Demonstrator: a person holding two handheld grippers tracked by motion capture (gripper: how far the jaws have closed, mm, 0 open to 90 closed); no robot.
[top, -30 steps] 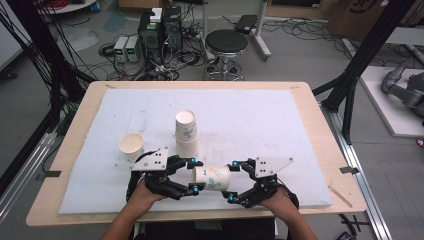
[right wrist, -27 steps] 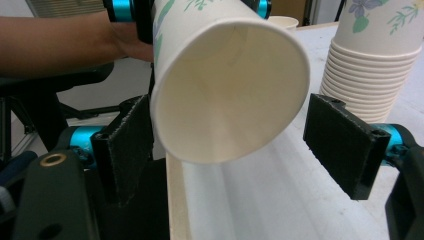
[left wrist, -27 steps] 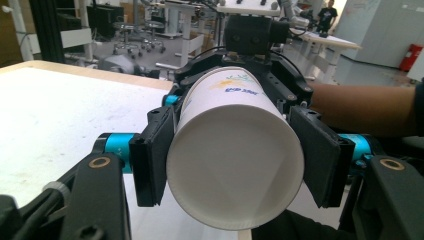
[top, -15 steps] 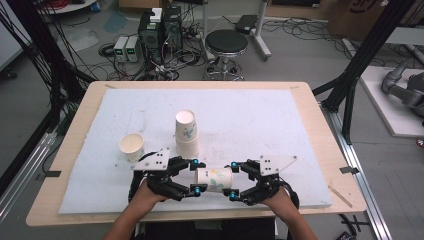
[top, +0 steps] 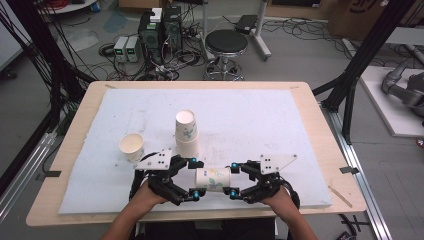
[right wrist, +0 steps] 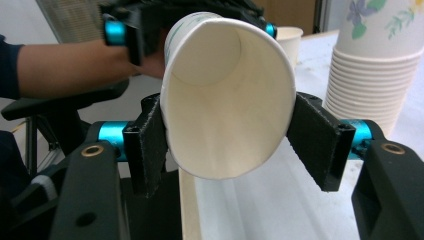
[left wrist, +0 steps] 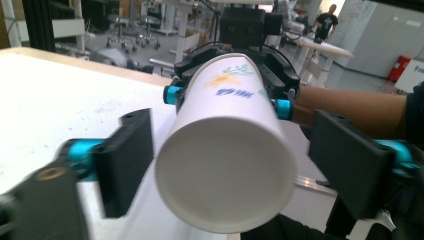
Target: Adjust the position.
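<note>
White mat (top: 260,120) on wooden table (top: 320,145), cluttered lab floor (top: 300,50).

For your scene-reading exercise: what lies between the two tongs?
A paper cup lying on its side spans the gap between the left tongs and the right tongs, as the high view shows. The right tongs squeeze its open mouth; the left stand apart from its base.

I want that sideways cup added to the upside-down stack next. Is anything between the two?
Nothing visible. The cup, squeezed at its mouth by the right gripper, lies just in front of the stack, with only bare white mat between.
</note>
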